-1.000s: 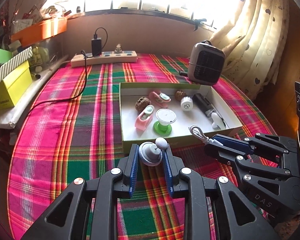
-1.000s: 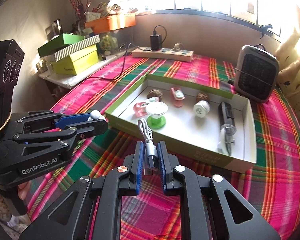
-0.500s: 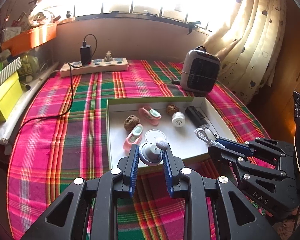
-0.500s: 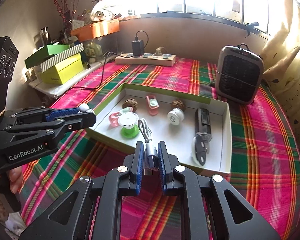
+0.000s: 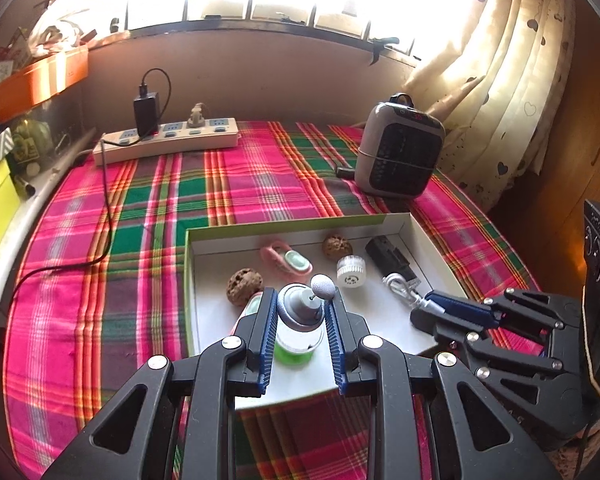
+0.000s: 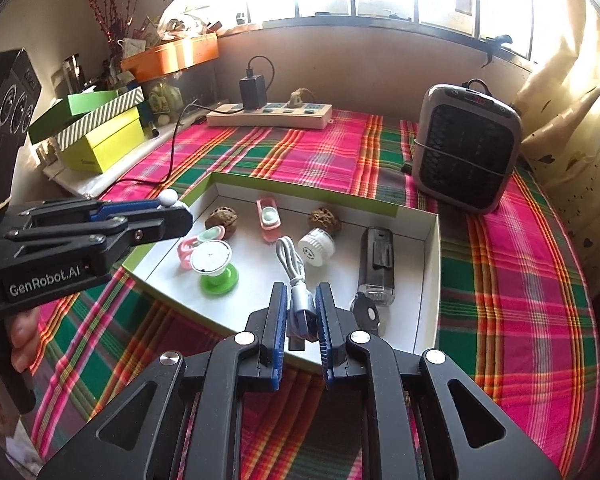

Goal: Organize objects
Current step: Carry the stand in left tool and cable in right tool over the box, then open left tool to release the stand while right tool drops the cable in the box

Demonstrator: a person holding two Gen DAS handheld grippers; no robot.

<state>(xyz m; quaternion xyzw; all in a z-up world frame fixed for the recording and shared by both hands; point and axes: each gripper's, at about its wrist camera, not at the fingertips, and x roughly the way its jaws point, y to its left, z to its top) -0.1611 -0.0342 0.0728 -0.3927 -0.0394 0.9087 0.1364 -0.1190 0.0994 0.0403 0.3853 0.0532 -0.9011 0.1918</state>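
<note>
Cable end sits pinched in your right gripper, its long white loop pointing ahead over the box. Your left gripper squeezes the grey knob toy above the box's near-left corner, over the green spool. Both drops lie straight down.

my blue pads flank a grey knob; pink-green plaid tablecloth, green-edged white box, white cable.
</note>
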